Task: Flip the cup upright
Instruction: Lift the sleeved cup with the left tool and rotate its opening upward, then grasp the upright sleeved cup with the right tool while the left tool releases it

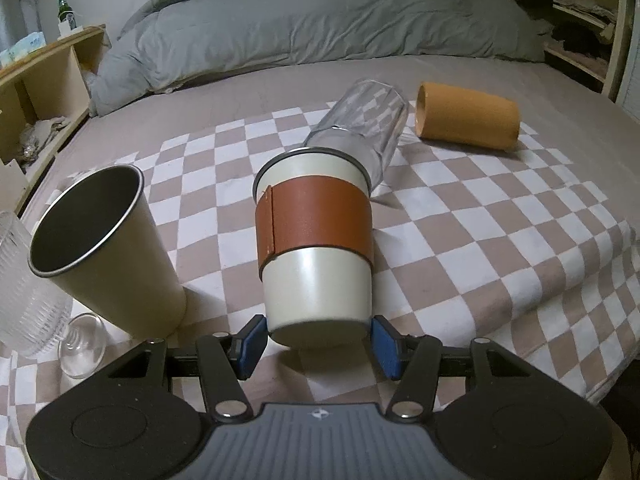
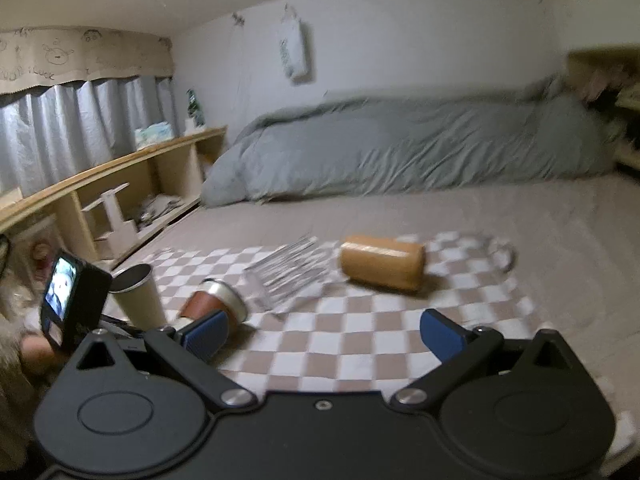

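Left hand-held gripper [image 1: 318,346] level, pads flanking the tilted sleeved cup's [image 1: 316,248] base (contact unclear); right hand-held gripper [image 2: 326,330] spread wide.

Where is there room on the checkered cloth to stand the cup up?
Free: the checkered cloth right of the sleeved cup, nearer than the orange cup. Crowded: left, by the steel cup and ribbed glass; behind, the clear glass touches it.

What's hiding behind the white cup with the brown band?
Right behind the white cup with the brown band lies a clear ribbed glass on its side on the checkered cloth. The cup's rim covers the glass's near end, so whether they touch can't be seen.
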`<action>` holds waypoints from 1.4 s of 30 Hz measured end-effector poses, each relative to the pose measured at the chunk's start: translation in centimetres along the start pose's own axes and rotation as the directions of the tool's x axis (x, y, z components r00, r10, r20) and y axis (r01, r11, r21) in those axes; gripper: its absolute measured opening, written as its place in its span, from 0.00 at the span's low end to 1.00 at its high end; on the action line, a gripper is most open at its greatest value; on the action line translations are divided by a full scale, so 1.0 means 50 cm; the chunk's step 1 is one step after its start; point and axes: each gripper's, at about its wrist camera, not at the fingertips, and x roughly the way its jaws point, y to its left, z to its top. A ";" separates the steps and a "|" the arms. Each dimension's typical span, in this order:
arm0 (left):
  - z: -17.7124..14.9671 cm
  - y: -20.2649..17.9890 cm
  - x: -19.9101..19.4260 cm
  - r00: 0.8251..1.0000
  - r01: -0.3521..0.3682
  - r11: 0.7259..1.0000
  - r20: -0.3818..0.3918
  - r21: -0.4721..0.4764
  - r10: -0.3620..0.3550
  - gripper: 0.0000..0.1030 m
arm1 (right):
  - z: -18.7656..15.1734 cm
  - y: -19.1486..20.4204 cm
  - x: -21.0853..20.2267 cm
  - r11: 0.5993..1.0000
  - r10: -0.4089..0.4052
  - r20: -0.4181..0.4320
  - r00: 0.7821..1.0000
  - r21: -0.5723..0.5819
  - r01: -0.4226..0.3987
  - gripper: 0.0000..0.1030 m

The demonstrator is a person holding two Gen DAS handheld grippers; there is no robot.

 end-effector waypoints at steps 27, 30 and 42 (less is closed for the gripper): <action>-0.012 0.043 -0.057 0.982 0.177 0.984 0.066 0.032 -0.179 0.56 | 0.002 0.048 0.565 0.786 0.366 -0.446 0.817 0.619 -0.014 0.86; -0.020 0.056 -0.056 0.984 0.169 0.986 0.060 0.010 -0.169 0.56 | 0.017 0.065 0.553 0.829 0.353 -0.439 0.826 0.556 -0.058 0.82; -0.029 0.127 -0.046 0.980 0.148 0.984 0.148 -0.103 -0.132 0.55 | 0.071 0.226 0.439 0.956 0.286 -0.194 0.938 -0.006 -0.293 0.79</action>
